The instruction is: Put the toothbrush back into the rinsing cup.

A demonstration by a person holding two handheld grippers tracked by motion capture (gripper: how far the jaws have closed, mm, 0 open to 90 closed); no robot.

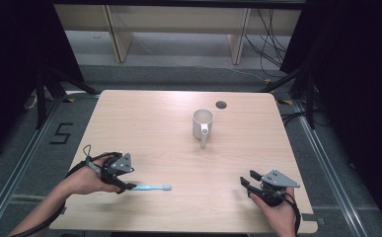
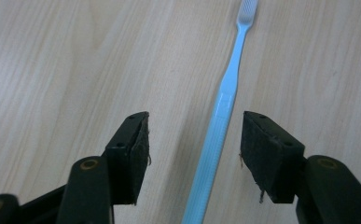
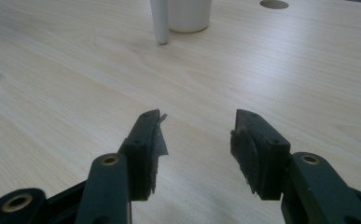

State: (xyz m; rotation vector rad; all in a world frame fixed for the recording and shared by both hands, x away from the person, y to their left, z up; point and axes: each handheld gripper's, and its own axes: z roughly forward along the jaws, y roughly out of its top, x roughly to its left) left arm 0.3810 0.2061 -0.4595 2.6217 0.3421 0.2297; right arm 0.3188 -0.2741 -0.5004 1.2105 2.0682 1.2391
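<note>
At the left of the table (image 1: 144, 113), the left gripper (image 1: 128, 186) is seen with its jaws spread on either side of the handle end of a blue toothbrush (image 1: 151, 187); in the left gripper view the pads (image 2: 141, 154) stand clear of the handle, so nothing is pinched. The toothbrush lies flat on the wood near the front edge, its white bristle head pointing right, towards the table's middle. It is judged to be light, stiff and smooth, so a slip or a swivel can be expected if it is pinched near 1 end; a hold on the thicker ribbed part of the handle is judged best. Further right and further back, a white mug (image 1: 203, 124) stands upright, with a white stick-like thing leaning at its front. At the right, the right gripper (image 1: 246, 180) is held with its 2 jaws spread and empty.
</note>
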